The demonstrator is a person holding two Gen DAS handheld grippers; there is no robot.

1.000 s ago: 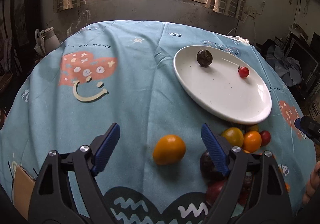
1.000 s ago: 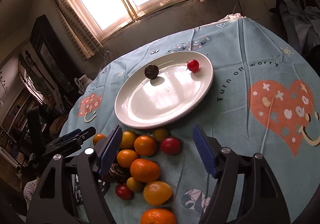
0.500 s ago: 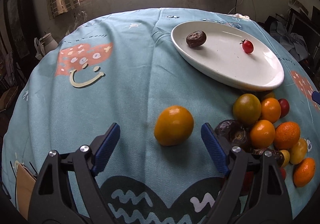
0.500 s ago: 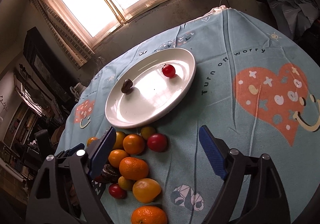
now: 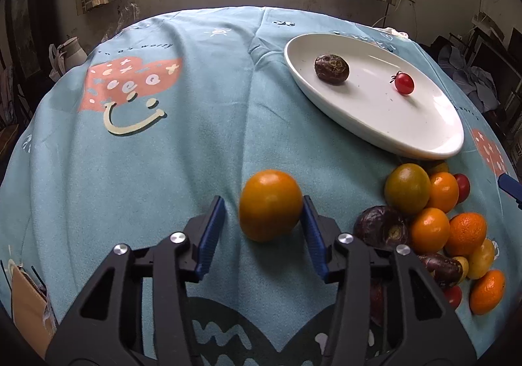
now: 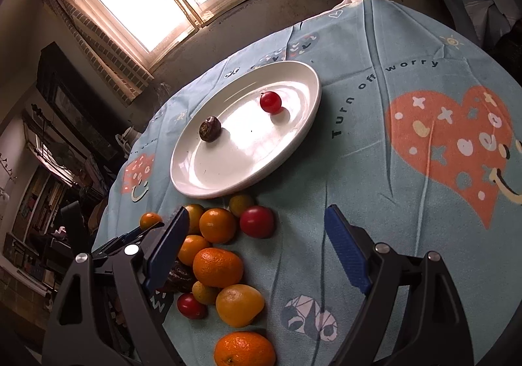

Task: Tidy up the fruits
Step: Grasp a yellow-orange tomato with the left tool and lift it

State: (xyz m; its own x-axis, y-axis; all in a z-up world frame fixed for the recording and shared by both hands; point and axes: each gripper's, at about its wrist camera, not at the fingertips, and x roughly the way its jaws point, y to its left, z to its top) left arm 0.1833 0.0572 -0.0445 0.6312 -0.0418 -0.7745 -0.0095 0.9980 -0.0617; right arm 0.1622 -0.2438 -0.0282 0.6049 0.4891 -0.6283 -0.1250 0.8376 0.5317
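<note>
An orange-yellow tomato [image 5: 270,204] lies on the blue tablecloth between the fingers of my left gripper [image 5: 263,222]. The right pad touches it; a gap remains at the left pad, so the jaws are closing but not clamped. It also shows in the right wrist view [image 6: 150,220]. A white oval plate [image 5: 421,124] at the back right holds a dark wrinkled fruit [image 5: 331,68] and a red cherry tomato [image 5: 404,83]. My right gripper [image 6: 257,248] is open and empty above the fruit pile [image 6: 218,265].
The pile [image 5: 434,222] of oranges, tomatoes and dark fruits lies just right of my left gripper, below the plate [image 6: 287,150]. A white jug [image 5: 70,51] stands past the table's far left edge. Furniture and clothes crowd the right side.
My left gripper has moved forward around the orange-yellow tomato and its jaws have narrowed onto it. My right gripper has drifted and tilted slightly, still open.
</note>
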